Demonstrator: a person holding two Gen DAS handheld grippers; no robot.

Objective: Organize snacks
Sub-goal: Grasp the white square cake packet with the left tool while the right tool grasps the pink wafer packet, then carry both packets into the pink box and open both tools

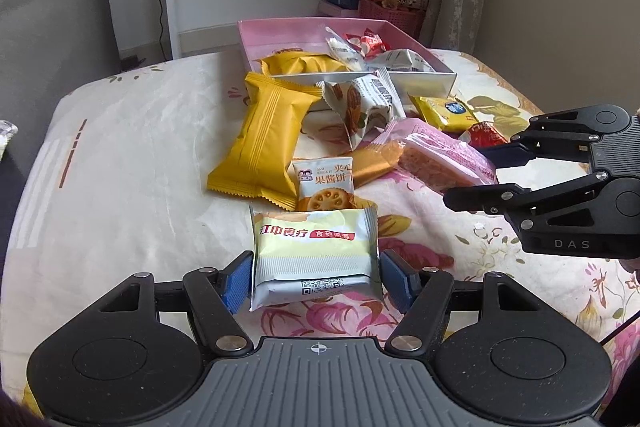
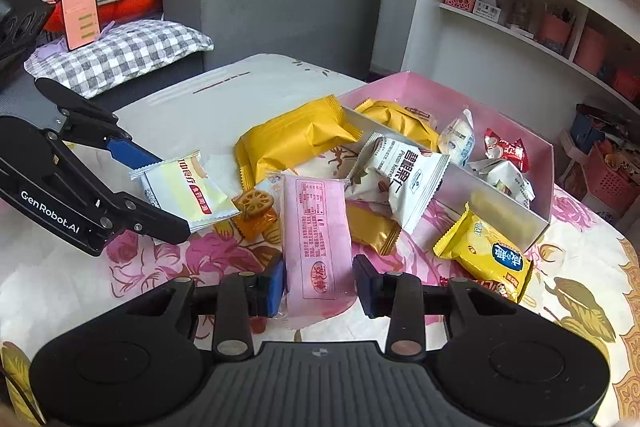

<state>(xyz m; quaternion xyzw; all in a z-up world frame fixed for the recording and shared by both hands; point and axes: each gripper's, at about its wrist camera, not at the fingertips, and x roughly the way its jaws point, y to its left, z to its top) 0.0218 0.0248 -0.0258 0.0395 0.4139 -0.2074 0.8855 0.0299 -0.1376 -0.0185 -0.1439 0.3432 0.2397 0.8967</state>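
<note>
Floral cloth [image 1: 120, 155] covers your table, with a grey sofa [image 2: 280, 11] and white shelves [image 2: 520, 39] behind it, and the pink box [image 1: 280, 35] is the landmark for everything else.

By my reading you are partway through, perhaps a third. Inside the box lie a yellow pack [image 1: 300, 63], a clear-wrapped sweet [image 1: 340, 51], a red sweet [image 1: 370, 43] and a white pack [image 1: 404, 61]. Outside it, on your side of its near wall, a loose heap is left to sort: a big yellow bag [image 1: 264, 135], a nut pack [image 1: 362, 103] leaning on the wall, a gold bar [image 1: 376, 159], a jam biscuit [image 1: 324, 183], a yellow-blue pack [image 2: 488, 251] and a red wrapper [image 1: 486, 135].

Your left gripper [image 1: 316, 275] brackets the cream pack [image 1: 316, 251], nearest you and farthest from the box; its blue pads [image 1: 236, 283] sit at or just off the pack's edges, and I cannot tell whether they press (the pack looks unsquashed).

Your right gripper [image 2: 318, 285] straddles the near end of the pink pack [image 2: 320, 235], fingers close against both sides; a firm grip I cannot confirm.

Two packs seem next to go in; the rest would follow.
</note>
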